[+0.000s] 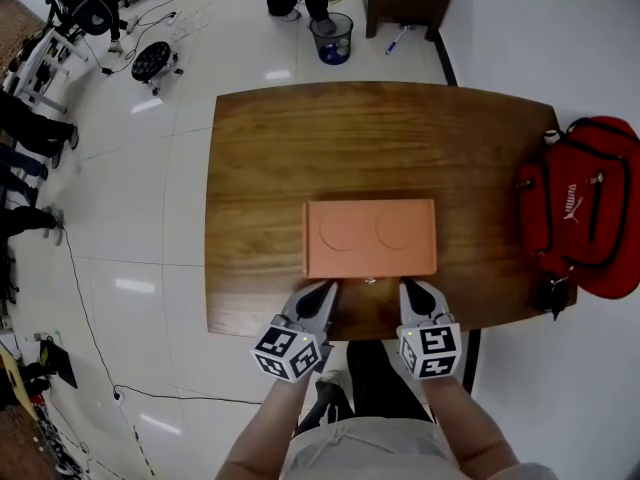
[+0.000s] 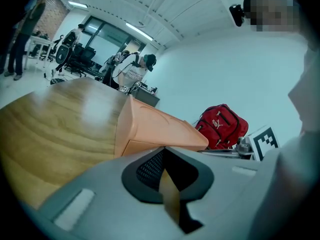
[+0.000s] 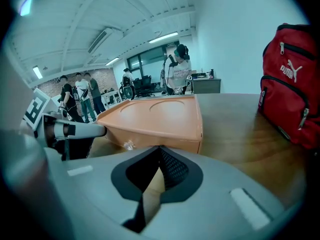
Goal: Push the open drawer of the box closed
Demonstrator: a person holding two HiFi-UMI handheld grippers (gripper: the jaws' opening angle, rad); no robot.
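My left gripper (image 1: 327,288) and right gripper (image 1: 412,288), jaws together and empty, face the box's (image 1: 370,238) long front at the table's (image 1: 260,168) near edge; its drawer (image 3: 186,145) looks flush, I think.

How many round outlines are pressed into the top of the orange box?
2, side by side on top of the orange box: left circle and right circle, either side of the middle. The whole top shows, so none is hidden.

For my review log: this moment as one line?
orange box: drawer looks closed | left gripper: shut, empty, near box front | right gripper: shut, empty
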